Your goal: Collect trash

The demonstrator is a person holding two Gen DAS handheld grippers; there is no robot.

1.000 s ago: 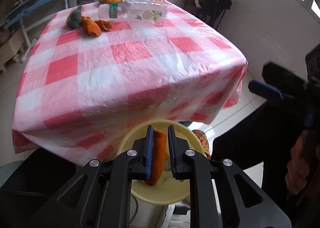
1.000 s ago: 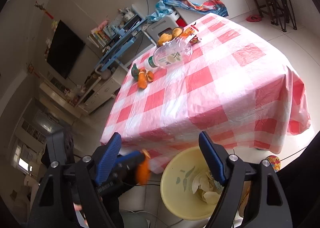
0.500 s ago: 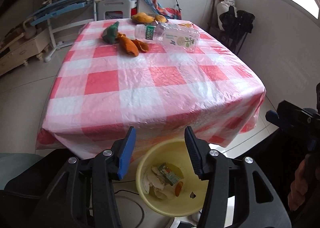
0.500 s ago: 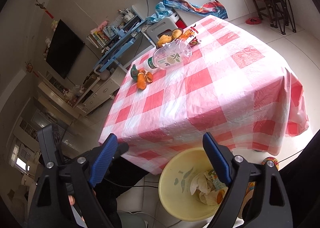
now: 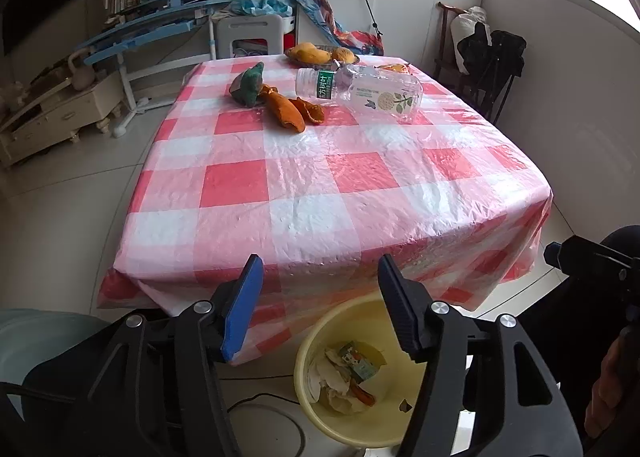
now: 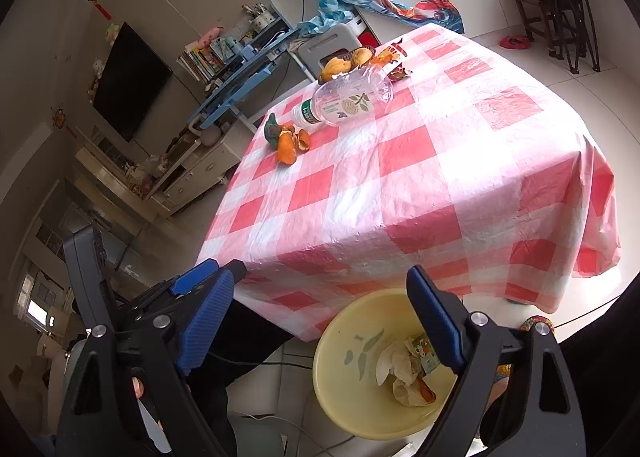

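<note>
My left gripper (image 5: pixel 319 261) hangs over the near table edge above the yellow bin (image 5: pixel 304 357); its jaws are opening and nothing is between them. An orange peel (image 5: pixel 362 395) lies in the bin on crumpled paper and a small carton. My right gripper (image 6: pixel 320 273) stands open and empty above the same bin (image 6: pixel 344 321). On the far side of the checked tablecloth (image 5: pixel 320 185) lie more orange peels (image 5: pixel 286 113), a green scrap (image 5: pixel 250 85) and a clear plastic bottle (image 5: pixel 364 91) on its side.
A dish of fruit (image 5: pixel 320 54) and a snack wrapper (image 6: pixel 394 55) sit at the table's far edge. A white stool (image 5: pixel 256 33) and a blue desk (image 5: pixel 152 21) stand behind, and a chair with dark clothes (image 5: pixel 492 57) at the right. A cable (image 5: pixel 272 401) runs beside the bin.
The left gripper opened and let go of the orange peel, which now lies in the bin. That gripper rose and tipped up, showing more of the table. The right gripper barely moved.
</note>
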